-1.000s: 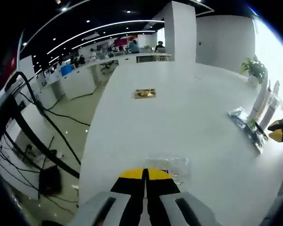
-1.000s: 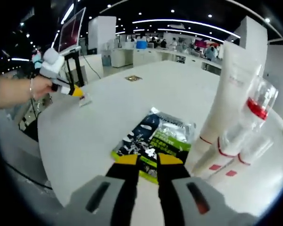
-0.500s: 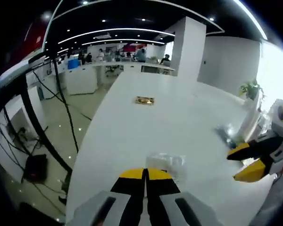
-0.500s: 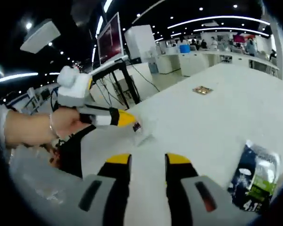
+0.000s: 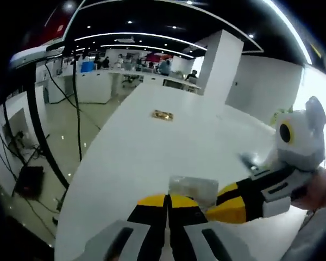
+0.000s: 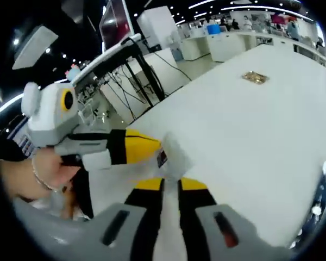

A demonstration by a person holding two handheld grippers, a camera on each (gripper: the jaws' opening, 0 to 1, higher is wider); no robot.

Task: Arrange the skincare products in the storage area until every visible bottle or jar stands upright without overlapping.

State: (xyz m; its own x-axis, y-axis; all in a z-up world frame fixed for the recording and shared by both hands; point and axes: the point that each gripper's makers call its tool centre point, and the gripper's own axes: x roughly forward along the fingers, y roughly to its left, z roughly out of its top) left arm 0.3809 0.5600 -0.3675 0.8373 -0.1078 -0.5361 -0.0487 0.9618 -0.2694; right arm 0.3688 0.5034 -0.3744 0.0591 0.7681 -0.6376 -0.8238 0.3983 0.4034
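An open-plan office surrounds me: a long white table runs toward rows of white desks where seated people work under curved ceiling light strips. A monitor on a black stand, floor cables and a white pillar complete the room.

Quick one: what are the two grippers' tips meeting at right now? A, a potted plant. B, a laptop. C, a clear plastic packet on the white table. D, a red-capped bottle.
C: in the left gripper view the left gripper and the right gripper both meet at the clear packet lying on the white table.
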